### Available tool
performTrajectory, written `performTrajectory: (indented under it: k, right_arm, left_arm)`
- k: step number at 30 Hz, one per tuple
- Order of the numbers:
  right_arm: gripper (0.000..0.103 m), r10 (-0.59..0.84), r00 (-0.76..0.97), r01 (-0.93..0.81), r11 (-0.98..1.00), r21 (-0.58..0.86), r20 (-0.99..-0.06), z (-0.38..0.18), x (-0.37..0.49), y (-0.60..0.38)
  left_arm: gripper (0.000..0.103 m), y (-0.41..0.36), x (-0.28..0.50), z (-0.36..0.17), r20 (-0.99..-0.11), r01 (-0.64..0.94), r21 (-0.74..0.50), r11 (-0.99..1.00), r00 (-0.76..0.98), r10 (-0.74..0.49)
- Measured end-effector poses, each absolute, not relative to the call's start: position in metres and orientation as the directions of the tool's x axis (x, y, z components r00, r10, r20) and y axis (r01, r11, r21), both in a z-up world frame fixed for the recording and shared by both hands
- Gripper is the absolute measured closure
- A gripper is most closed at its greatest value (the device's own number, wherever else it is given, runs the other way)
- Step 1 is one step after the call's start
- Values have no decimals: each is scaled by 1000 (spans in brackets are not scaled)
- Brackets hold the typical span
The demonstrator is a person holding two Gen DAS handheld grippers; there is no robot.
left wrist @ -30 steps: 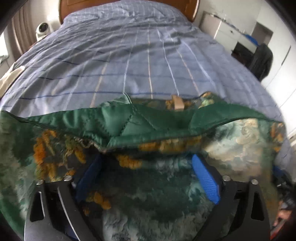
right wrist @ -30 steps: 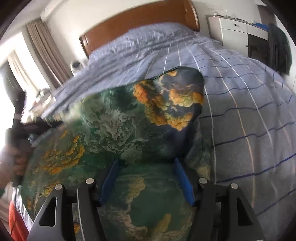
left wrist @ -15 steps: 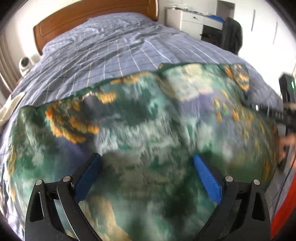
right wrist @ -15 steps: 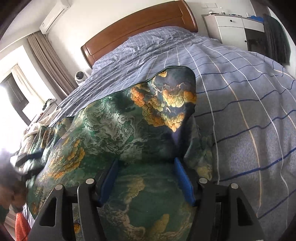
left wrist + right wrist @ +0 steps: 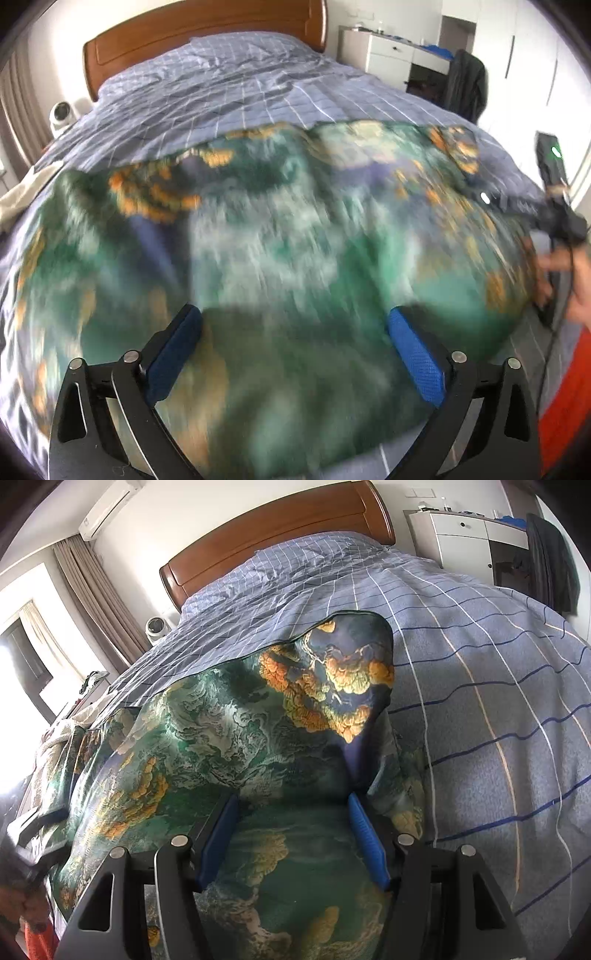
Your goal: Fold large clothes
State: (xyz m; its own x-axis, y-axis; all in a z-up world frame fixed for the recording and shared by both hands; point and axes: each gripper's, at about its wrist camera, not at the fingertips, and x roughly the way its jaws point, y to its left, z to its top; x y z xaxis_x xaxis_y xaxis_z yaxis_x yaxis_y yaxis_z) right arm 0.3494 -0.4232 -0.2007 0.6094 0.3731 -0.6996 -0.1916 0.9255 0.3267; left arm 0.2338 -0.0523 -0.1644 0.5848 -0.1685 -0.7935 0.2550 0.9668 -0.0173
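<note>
A large garment [image 5: 288, 251] is spread across the foot end of the bed [image 5: 236, 88], reaching from near its left edge to near its right edge. One rounded part of the garment [image 5: 347, 679] is laid furthest toward the headboard [image 5: 280, 528], with bare cover beside it on the right. The headboard is set at the far end of the bed. A small round device [image 5: 61, 112] is placed beside the bed's far left corner, and a cabinet [image 5: 461, 531] beyond its far right corner. The 2 grippers are held over the garment's near edge, the left gripper [image 5: 295, 354] by the bed's left side and the right gripper [image 5: 291, 834] by its right.
</note>
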Motion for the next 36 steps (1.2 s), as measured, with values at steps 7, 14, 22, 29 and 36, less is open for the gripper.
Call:
performTrajectory:
  k: [7,14,22,29,36]
  right_arm:
    - [40,361,614,-193,931,309,-702,-201,349,-422]
    - [40,359,615,-193,932,307,-702,-201,350,-422]
    - [40,356,618,-192,933,304,-701,-201,350,-422]
    - [40,357,618,-193,933,304,-701,-201,350,-422]
    - [40,347,617,-187,936,297,-706,-198,351,-423]
  left_arm:
    - [1,-56,235,-179,-803,231,10,973,581,-130]
    - [1,-60,236,-180,-808,227,25,974,578,-114]
    - [1,-58,236,-180,-808,225,26,974,578,-112]
    - [1,-58,236,-180,-808,226,28,974,579,-111]
    - [1,-59,236,-182,-798,223,28,975,592,-112]
